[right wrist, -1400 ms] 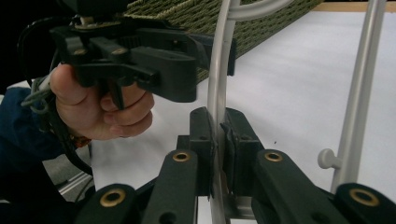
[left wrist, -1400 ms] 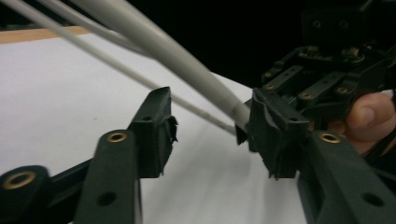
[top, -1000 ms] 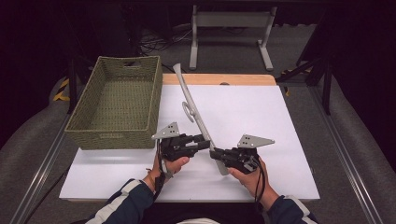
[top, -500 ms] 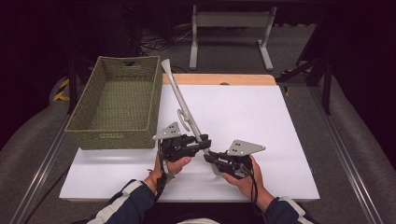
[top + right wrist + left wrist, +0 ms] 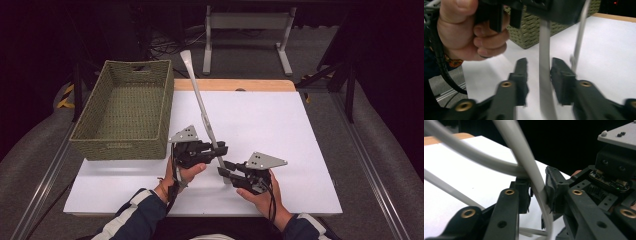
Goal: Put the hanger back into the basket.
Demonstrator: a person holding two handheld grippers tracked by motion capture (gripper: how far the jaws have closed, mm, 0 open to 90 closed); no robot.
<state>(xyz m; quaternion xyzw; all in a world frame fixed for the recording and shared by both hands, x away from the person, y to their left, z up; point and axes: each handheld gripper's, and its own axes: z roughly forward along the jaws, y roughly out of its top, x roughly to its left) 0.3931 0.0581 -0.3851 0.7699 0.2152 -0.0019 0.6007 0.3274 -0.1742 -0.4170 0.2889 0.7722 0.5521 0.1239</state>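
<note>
While jaws gape, left hand-held gripper (image 5: 220, 149) clamps hanger (image 5: 200, 102).

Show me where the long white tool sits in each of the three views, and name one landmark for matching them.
High view: the long white tool slants from above the table's far edge down to both grippers.
Left gripper view: its shaft runs down between the jaws, which are shut on it.
Right gripper view: it stands upright, centre, between open jaws.
Shared landmark: the white table.

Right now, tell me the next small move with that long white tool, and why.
Probably swing the white tool left over the woven basket. The left tongs grip its shaft, its far end already tilts up beside the basket, and the right tongs stand open around it.
</note>
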